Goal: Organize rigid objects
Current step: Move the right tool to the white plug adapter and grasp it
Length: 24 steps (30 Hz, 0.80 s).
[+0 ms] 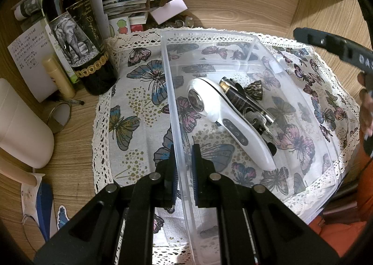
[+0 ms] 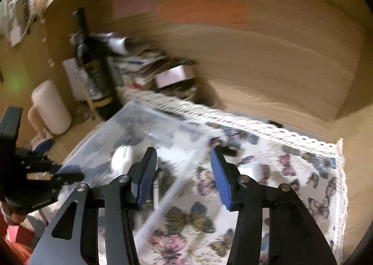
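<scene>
The clear bin (image 1: 209,60) sits on the butterfly cloth (image 1: 135,92), and everything else is placed from it. The left gripper (image 1: 184,174) straddles the bin's near left wall, one finger outside and one inside, the pads close against the plastic, gripping it. Inside the bin lie a white handheld device (image 1: 233,120), a dark corkscrew (image 1: 247,101) touching its far side, and a small bronze bell (image 1: 254,87) just beyond that. Left of the bin stands a wine bottle (image 1: 77,39). The right gripper (image 2: 184,174) hovers over the bin's right edge with its fingers wide apart and nothing between them. The right wrist view is motion-blurred, so the bin's contents are hard to make out there.
</scene>
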Tool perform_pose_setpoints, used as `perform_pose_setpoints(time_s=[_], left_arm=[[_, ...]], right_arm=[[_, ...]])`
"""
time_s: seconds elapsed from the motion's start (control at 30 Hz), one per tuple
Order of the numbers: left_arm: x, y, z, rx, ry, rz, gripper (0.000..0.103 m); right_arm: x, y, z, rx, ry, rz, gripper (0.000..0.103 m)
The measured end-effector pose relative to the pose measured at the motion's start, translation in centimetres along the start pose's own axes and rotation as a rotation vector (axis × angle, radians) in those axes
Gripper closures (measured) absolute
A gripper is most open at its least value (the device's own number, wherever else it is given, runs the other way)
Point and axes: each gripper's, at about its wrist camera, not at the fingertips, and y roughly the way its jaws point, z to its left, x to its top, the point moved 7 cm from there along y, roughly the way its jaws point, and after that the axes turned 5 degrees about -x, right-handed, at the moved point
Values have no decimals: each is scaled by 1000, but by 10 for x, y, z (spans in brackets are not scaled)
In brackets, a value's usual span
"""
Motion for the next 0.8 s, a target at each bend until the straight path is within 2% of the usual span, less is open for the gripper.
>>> perform_pose_setpoints(time_s=[0.17,0.27,0.6,0.8], left_arm=[[0,0,0,0,0,-1,94],[0,0,0,0,1,0,94],[-1,1,0,-2,-4,-1,94],[-1,1,-2,0,-5,-2,94]], right_arm=[[2,8,-39,-89,49,16,58],[-3,21,-57,-113,80,51,56],[-40,89,-76,-88,105,248,52],[-50,114,-81,-97,107,300,52]])
